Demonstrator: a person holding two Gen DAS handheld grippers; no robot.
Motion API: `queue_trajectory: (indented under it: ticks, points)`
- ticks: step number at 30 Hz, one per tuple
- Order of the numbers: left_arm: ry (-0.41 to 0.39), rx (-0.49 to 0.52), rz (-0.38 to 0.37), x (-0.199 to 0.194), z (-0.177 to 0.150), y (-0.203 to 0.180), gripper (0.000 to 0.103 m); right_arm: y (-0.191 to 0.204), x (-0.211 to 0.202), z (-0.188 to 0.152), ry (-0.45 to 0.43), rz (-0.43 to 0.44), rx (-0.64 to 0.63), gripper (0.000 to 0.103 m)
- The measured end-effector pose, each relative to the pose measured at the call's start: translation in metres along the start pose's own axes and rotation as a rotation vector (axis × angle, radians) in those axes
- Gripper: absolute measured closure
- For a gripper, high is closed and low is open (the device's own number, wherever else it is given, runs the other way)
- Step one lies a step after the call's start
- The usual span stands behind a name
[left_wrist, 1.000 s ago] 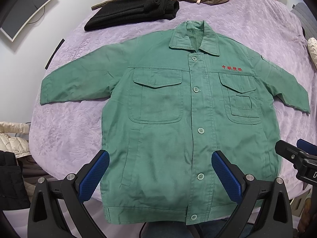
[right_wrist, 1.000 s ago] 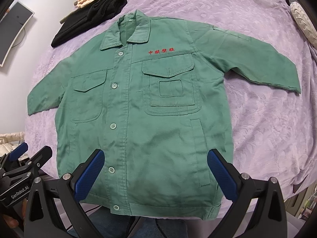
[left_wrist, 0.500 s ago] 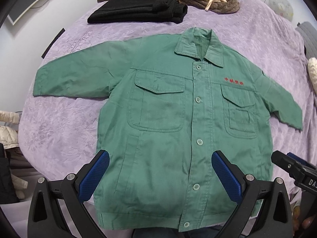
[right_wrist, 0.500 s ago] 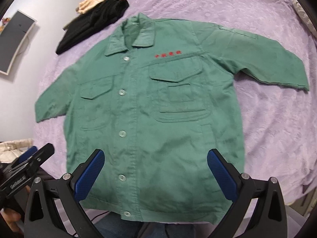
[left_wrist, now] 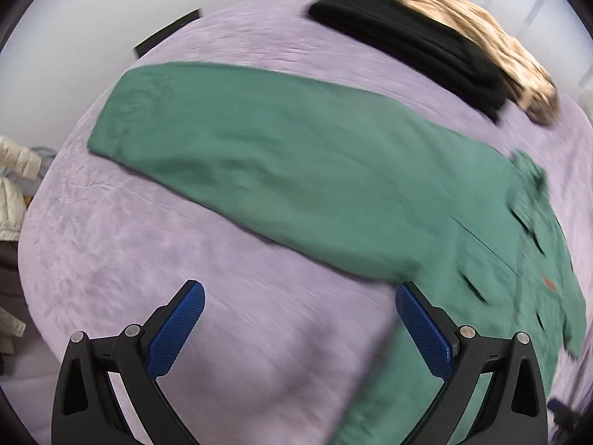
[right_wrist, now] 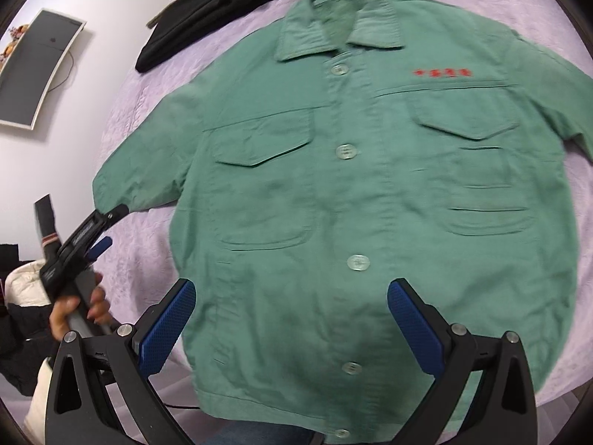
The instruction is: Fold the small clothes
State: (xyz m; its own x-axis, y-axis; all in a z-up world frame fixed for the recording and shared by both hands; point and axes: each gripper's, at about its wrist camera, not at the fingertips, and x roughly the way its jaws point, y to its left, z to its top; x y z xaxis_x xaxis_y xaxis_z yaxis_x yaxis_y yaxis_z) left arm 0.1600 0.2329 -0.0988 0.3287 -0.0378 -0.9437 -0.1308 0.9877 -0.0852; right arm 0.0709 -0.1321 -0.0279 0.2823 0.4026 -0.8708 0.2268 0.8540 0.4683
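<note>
Bare purple bed [left_wrist: 155,267] is seen in front of the left gripper [left_wrist: 296,328], below the long green sleeve [left_wrist: 259,155]. Room to pass is left there. The far edge of the bed is blocked by black clothes [left_wrist: 415,44] and a tan pile [left_wrist: 481,37] lying against them. In the right view, most of the bed is covered by the jacket [right_wrist: 370,193]. An open strip of bed [right_wrist: 141,244] is left beside the sleeve end, where the left gripper [right_wrist: 100,230] is seen.

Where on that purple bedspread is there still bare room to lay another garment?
Bare purple bedspread lies below the green button-up jacket's outstretched sleeve, ahead of the left gripper. The far edge is crowded by the folded black garment and beige cloth.
</note>
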Motion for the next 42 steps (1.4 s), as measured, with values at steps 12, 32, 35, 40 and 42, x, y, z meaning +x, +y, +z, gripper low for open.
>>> queue_trajectory:
  ticks: [12,32,35,40,42]
  points:
    - [-0.100,-0.285,-0.020,0.078,0.065,0.120,0.006,0.065,0.074,0.004,0.116,-0.047,-0.071,0.000]
    - [-0.360,0.274,-0.583,-0.108,0.079,-0.162,0.101,-0.010,-0.006,0.013,-0.070,0.032,-0.004,0.000]
    - [-0.312,0.426,-0.635,-0.112,0.048,-0.257,0.101,-0.054,-0.030,0.018,-0.129,0.013,0.069,0.000]
    - [-0.157,0.661,-0.547,-0.053,-0.024,-0.383,0.101,-0.125,-0.047,0.020,-0.171,-0.033,0.205,0.000]
    - [-0.087,0.757,-0.477,-0.022,-0.060,-0.403,0.100,-0.148,-0.046,0.018,-0.164,-0.052,0.256,0.000]
